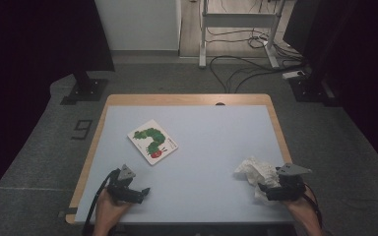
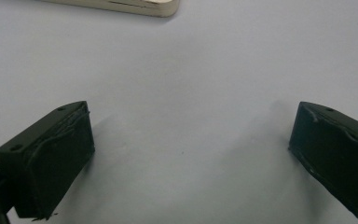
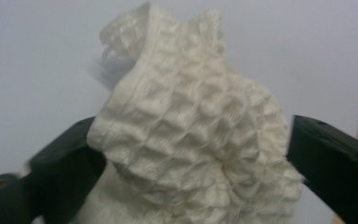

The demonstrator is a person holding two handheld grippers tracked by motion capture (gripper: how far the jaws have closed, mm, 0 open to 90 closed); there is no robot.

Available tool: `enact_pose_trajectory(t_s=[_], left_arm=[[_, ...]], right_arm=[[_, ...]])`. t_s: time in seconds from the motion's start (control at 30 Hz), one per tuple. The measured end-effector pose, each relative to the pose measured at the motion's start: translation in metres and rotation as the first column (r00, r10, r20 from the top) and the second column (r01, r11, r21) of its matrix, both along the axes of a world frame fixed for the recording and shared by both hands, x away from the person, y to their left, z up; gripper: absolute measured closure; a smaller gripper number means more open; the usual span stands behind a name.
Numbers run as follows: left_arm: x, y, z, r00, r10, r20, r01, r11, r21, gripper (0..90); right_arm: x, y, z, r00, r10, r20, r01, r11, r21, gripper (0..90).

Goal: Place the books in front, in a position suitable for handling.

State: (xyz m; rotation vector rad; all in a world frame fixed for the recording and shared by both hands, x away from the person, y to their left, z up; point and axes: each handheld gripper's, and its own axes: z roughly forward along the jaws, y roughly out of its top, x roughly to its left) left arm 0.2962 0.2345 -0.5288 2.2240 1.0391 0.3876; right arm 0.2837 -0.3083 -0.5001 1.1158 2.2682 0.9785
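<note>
A crumpled white waffle-weave cloth (image 1: 252,170) lies near the table's front right corner. My right gripper (image 1: 262,189) stands open around the near end of that cloth (image 3: 191,140): the fabric bulges between the two wide-spread jaws and drapes over the left one. At the front left, my left gripper (image 1: 141,192) is open and rests low over the bare blue-grey mat (image 2: 191,84), with nothing between its jaws. A small picture book (image 1: 152,141) with a green caterpillar on its cover lies flat left of the middle; its near edge (image 2: 121,5) shows at the top of the left gripper view.
The mat covers a wooden table (image 1: 187,99) whose rim shows at the far and side edges. Beyond the table are carpet, a desk frame (image 1: 236,29) with loose cables (image 1: 246,69), and dark stands at both sides.
</note>
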Motion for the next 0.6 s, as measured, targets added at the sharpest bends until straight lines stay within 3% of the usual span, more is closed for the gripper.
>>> enact_pose_trajectory(t_s=[0.27,0.6], left_arm=[[0.000,0.000,0.000,1.0000,0.000,-0.001,0.000,1.0000,0.000,0.0],[0.000,0.000,0.000,1.0000,0.002,-0.004,-0.002,1.0000,0.000,0.0]], right_arm=[[0.001,0.003,0.015,0.9996,-0.001,0.027,0.000,0.9998,0.020,0.0],[0.004,0.016,0.025,0.9995,0.021,0.022,-0.022,0.9985,0.050,0.0]])
